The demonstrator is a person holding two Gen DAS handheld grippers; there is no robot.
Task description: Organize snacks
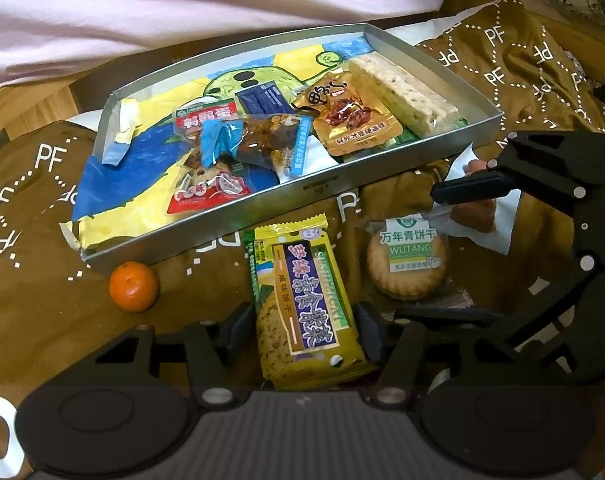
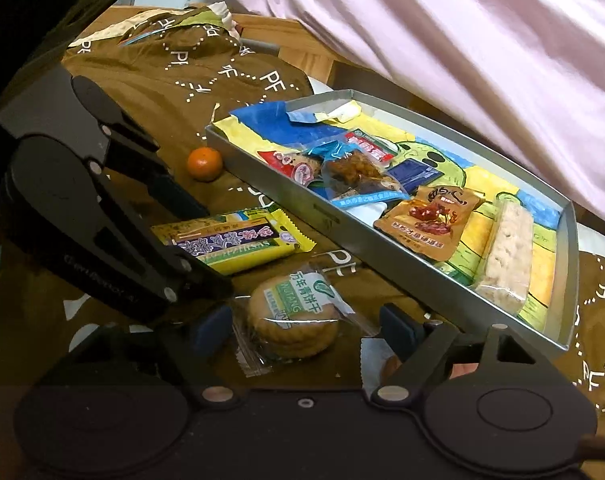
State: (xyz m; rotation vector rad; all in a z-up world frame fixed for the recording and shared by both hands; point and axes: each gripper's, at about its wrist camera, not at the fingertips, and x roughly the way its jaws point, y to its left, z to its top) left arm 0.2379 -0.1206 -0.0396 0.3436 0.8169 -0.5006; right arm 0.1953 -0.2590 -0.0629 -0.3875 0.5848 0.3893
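Note:
A yellow cracker packet (image 1: 306, 308) lies on the brown cloth just in front of the grey metal tray (image 1: 382, 178). My left gripper (image 1: 304, 332) straddles its near end, pads against both long edges. A round biscuit in a clear wrapper (image 2: 294, 320) lies to its right, between the fingers of my right gripper (image 2: 304, 330). That gripper is open, with gaps on both sides of the biscuit. The tray (image 2: 322, 216) holds several snack packets and a pale rice bar (image 2: 506, 256) on a painted paper liner.
A small orange (image 1: 133, 286) sits on the cloth by the tray's near left corner. A reddish item on white paper (image 1: 476, 212) lies under the right gripper's far finger. Pink fabric (image 1: 182, 12) lies behind the tray. The brown cloth (image 1: 42, 320) covers the wooden surface.

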